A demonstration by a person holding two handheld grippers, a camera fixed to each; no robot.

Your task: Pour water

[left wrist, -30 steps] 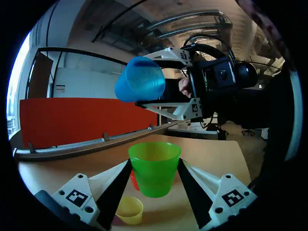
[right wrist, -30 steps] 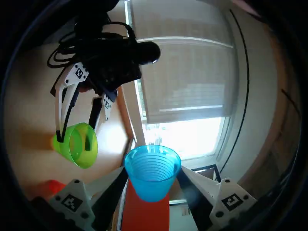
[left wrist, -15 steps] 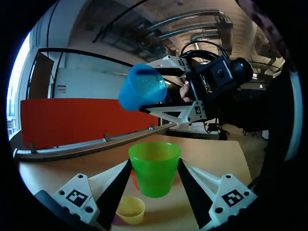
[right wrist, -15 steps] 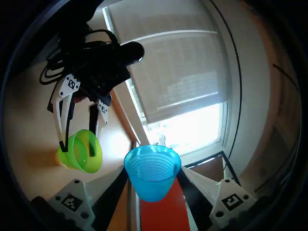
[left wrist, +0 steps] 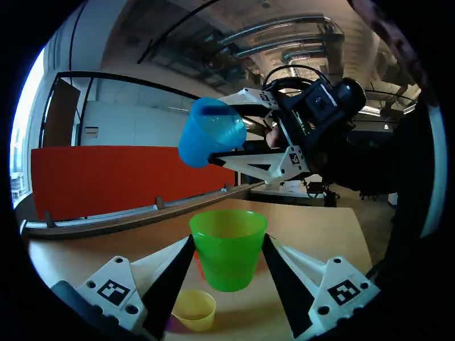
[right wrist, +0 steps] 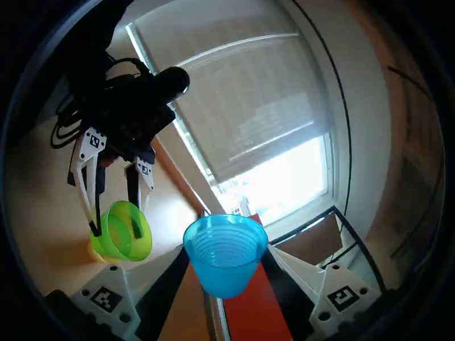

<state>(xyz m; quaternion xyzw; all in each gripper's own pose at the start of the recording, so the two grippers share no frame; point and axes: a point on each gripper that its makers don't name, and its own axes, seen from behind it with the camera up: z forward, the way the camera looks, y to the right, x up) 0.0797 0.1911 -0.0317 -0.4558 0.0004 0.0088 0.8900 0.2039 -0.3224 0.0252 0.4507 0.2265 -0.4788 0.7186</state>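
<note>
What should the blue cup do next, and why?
Probably bring the blue cup fully upright and lower it to the table. In the right gripper view its ribs show down to the bottom with no water visible, so the pour looks done. The right tool holds it tilted, above the green cup in the left tool.
</note>
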